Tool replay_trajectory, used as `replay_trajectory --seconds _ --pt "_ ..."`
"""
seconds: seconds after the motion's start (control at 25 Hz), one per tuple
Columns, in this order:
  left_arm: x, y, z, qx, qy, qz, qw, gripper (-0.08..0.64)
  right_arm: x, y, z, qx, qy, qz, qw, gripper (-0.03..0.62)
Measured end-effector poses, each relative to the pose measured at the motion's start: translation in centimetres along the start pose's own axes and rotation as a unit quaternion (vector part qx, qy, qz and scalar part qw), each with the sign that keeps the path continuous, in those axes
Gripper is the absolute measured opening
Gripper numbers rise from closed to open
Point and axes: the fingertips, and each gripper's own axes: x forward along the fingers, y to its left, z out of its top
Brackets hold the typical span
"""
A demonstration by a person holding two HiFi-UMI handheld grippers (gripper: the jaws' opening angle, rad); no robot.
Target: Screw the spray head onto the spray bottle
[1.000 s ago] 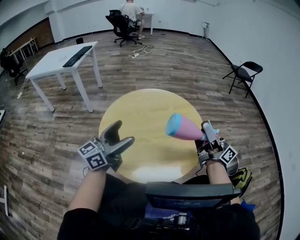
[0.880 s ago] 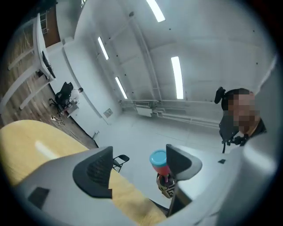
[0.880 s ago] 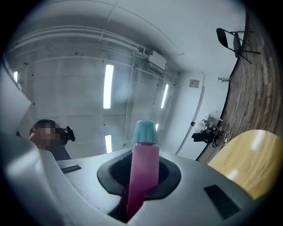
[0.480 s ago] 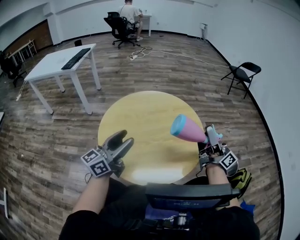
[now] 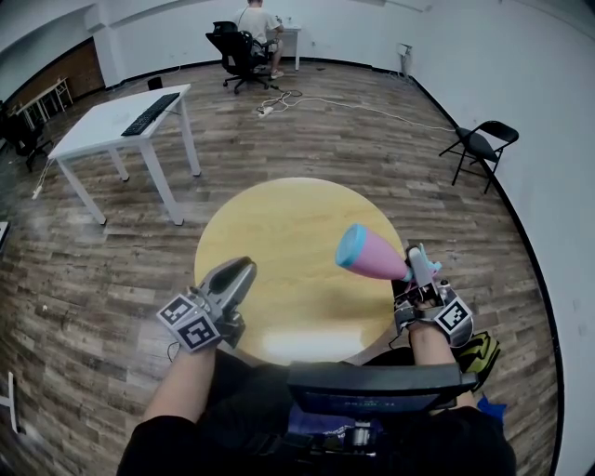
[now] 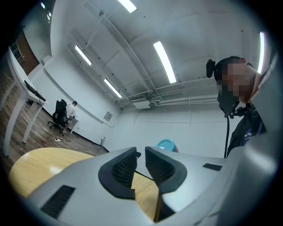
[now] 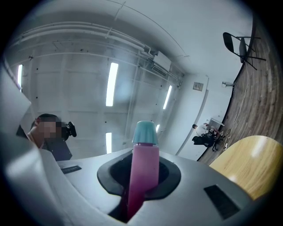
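Note:
My right gripper [image 5: 415, 268] is shut on a pink spray bottle [image 5: 379, 257]. The bottle slants up and to the left over the round yellow table [image 5: 279, 223], its teal end [image 5: 350, 245] farthest from the jaws. In the right gripper view the bottle [image 7: 143, 167] stands between the dark pads, teal end [image 7: 145, 132] on top. My left gripper [image 5: 244, 271] hovers at the table's near left edge. Its jaws have just been closing and now leave only a narrow slit, with nothing between the left gripper's [image 6: 140, 153] pads. No separate spray head shows in any view.
A white desk [image 5: 121, 116] with a keyboard stands at the back left. A black folding chair [image 5: 483, 144] is at the right wall. A person [image 5: 253, 23] sits at a far desk, with cables [image 5: 288, 98] on the wooden floor. A dark device [image 5: 372, 386] hangs below my view.
The left gripper's jaws have gone from wide apart to almost together, with nothing between them. The right gripper keeps its hold on the pink bottle and has hardly shifted.

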Motion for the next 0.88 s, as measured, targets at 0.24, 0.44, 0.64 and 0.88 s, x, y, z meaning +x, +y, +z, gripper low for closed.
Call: replay_trajectory --seconds 0.24,0.44,0.64,0.88 --pt "0.34 -0.39 0.26 0.008 -0.001 -0.003 1.0000 0.020 0.17 0.11 0.07 -0.003 0.004 0.001 1.000 0.044" --pt "0.27 0.11 0.09 -0.004 -0.002 0.008 1.0000 0.020 0.08 0.08 -0.12 0.000 0.006 0.001 1.000 0.044" --pt "0.41 -0.11 -0.01 -0.004 0.001 0.006 1.0000 0.020 0.23 0.16 -0.07 -0.002 0.008 0.003 1.000 0.044" --pt "0.58 -0.55 -0.53 -0.006 0.011 0.000 0.9999 0.020 0.30 0.35 -0.28 -0.001 0.010 0.005 1.000 0.044"
